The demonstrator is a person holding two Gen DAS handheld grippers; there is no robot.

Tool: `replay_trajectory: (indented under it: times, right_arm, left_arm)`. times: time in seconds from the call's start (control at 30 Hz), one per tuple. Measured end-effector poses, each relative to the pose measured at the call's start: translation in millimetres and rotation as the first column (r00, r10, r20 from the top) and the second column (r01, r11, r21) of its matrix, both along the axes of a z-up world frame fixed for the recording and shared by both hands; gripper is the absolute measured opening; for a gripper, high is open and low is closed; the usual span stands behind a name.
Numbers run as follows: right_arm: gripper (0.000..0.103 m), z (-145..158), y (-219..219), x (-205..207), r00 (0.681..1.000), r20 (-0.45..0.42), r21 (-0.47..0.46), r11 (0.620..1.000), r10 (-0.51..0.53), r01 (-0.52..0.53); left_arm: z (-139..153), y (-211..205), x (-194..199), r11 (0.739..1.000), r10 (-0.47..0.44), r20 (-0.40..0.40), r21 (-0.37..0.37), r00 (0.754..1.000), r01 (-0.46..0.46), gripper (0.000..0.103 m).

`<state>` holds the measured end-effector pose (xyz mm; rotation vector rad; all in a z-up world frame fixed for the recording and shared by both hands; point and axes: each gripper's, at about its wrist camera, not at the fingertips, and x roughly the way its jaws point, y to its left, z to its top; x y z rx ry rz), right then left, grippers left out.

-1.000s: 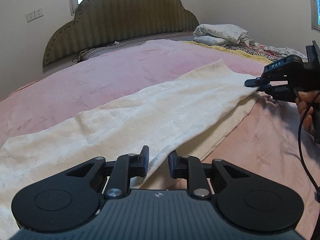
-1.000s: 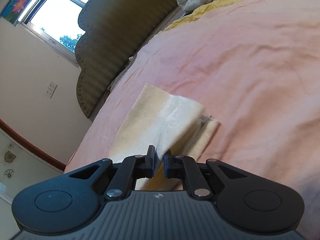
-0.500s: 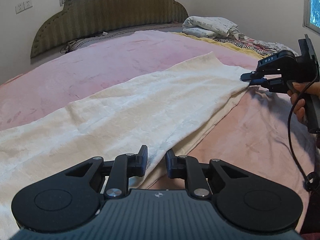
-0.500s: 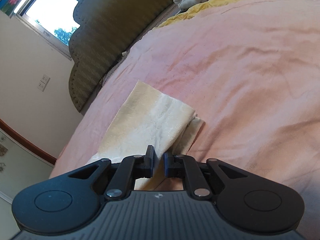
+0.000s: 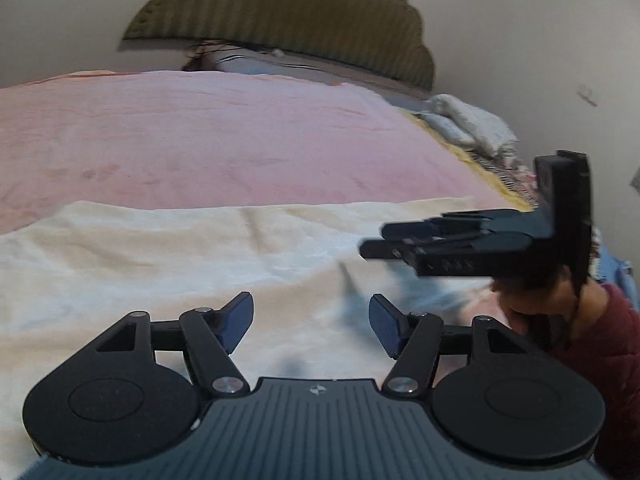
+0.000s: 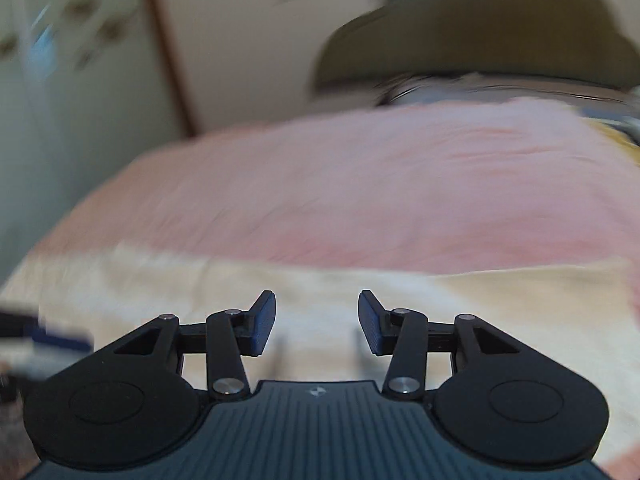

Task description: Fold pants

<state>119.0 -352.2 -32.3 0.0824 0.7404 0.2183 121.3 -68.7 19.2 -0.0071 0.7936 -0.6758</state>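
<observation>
1. A bed [image 5: 200, 136] under a pink cover fills both views, its green headboard [image 5: 280, 12] against the wall.
2. The cream pants [image 5: 160, 264] lie flat in a long band across the bed's near side, apparently folded lengthwise already.
3. Soft, light and limp, the fabric should drape and slide easily; the corners of one end look the best hold.
4. The left gripper [image 5: 311, 322] and right gripper [image 6: 317, 322] hover above the cloth, jaws opening, nothing between them.
</observation>
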Motion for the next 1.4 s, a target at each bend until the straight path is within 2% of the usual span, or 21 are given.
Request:
replay_trajectory:
  times: [0.07,0.17,0.23,0.3,0.33,0.37,0.4,0.47,0.53,0.6,0.63,0.7,0.8,0.87,0.97,1.03,1.07,1.17,1.23,1.3,1.4]
  right_arm:
    - [0.045,-10.3,28.4,11.4,0.987,-0.085,-0.037,0.990,0.136,-0.139]
    - [0.045,-30.2,58.3,26.8,0.971,-0.154,-0.182,0.960,0.184,-0.211]
    - [0.049,-30.0,61.2,43.6,0.975,-0.141,-0.165,0.967,0.171,-0.194]
    - [0.050,-32.9,59.5,64.9,0.977,-0.134,-0.147,0.972,0.164,-0.183]
    - [0.053,-33.7,60.7,74.9,0.977,-0.133,-0.128,0.975,0.164,-0.181]
    - [0.055,-33.0,58.7,82.2,0.979,-0.130,-0.100,0.980,0.159,-0.173]
    - [0.055,-28.2,57.6,85.0,0.981,-0.132,-0.087,0.984,0.144,-0.156]
    - [0.055,-20.5,58.7,80.3,0.987,-0.104,-0.111,0.984,0.124,-0.136]
    - [0.055,-13.7,58.7,68.4,0.986,-0.075,-0.089,0.984,0.147,-0.153]
    - [0.055,-18.4,66.3,74.7,0.984,-0.088,-0.081,0.983,0.157,-0.164]
    - [0.055,-25.3,69.8,79.4,0.984,-0.102,-0.107,0.982,0.143,-0.154]
    - [0.058,-37.5,73.3,90.4,0.991,-0.081,-0.138,0.983,0.107,-0.117]
    - [0.058,-26.6,70.9,86.5,0.998,-0.052,-0.134,0.990,0.025,-0.032]
    - [0.058,-16.7,78.8,69.7,0.996,-0.026,-0.133,0.988,0.080,-0.083]
    - [0.058,-22.9,99.7,52.5,0.972,-0.074,-0.084,0.970,0.221,-0.227]
    - [0.062,-36.1,112.0,49.7,0.963,-0.096,-0.120,0.957,0.252,-0.263]
    - [0.068,-39.5,113.1,49.6,0.965,-0.073,-0.126,0.958,0.250,-0.258]
    - [0.069,-32.1,113.1,50.9,0.981,-0.063,-0.103,0.977,0.183,-0.189]
    - [0.069,-22.7,126.0,41.4,0.977,-0.023,-0.110,0.971,0.213,-0.214]
    - [0.069,-17.8,145.2,32.0,0.955,-0.017,-0.059,0.953,0.297,-0.298]
    - [0.069,-14.6,187.7,16.2,0.904,-0.007,-0.034,0.904,0.427,-0.427]
  left_arm:
    - [-8.3,7.8,18.5,0.993,0.051,-0.008,0.103,0.999,-0.050,0.067]
    - [-27.7,7.9,48.7,0.981,0.089,-0.064,0.180,0.994,-0.076,0.067]
    - [-37.2,3.9,66.3,0.970,0.135,-0.063,0.214,0.989,-0.119,0.067]
    - [-41.8,-5.4,78.6,0.955,0.163,0.013,0.250,0.987,-0.161,0.072]
    - [-43.6,-10.1,85.1,0.936,0.194,0.053,0.289,0.980,-0.201,0.077]
    - [-42.4,-11.9,88.0,0.925,0.221,0.078,0.299,0.972,-0.234,0.073]
    - [-37.6,-11.0,87.7,0.918,0.245,0.103,0.295,0.964,-0.265,0.073]
    - [-29.6,-5.7,77.6,0.930,0.230,0.143,0.261,0.963,-0.261,0.078]
    - [-29.3,-9.5,76.7,0.924,0.210,0.185,0.284,0.960,-0.257,0.085]
    - [-36.2,-17.5,87.2,0.897,0.236,0.192,0.335,0.952,-0.290,0.085]
    - [-41.6,-20.0,96.0,0.889,0.252,0.176,0.345,0.951,-0.300,0.086]
    - [-47.5,-16.6,106.6,0.871,0.306,0.157,0.352,0.939,-0.343,0.093]
    - [-36.2,0.1,92.1,0.856,0.361,0.172,0.329,0.917,-0.399,0.091]
    - [-27.1,10.9,75.2,0.859,0.365,0.187,0.311,0.912,-0.407,0.093]
    - [-19.9,24.9,49.7,0.867,0.370,0.169,0.290,0.914,-0.405,0.093]
    - [-17.1,33.4,32.4,0.863,0.366,0.182,0.299,0.912,-0.406,0.093]
    - [-15.9,38.8,23.2,0.857,0.361,0.203,0.312,0.910,-0.410,0.093]
    - [-12.7,61.2,-4.0,0.817,0.367,0.292,0.352,0.883,-0.456,0.093]
    - [-10.8,86.7,-18.0,0.784,0.403,0.334,0.354,0.852,-0.510,0.093]
    - [-7.8,113.3,-28.4,0.763,0.455,0.325,0.337,0.829,-0.551,0.093]
    - [1.2,161.4,-46.5,0.721,0.561,0.286,0.293,0.777,-0.628,0.093]
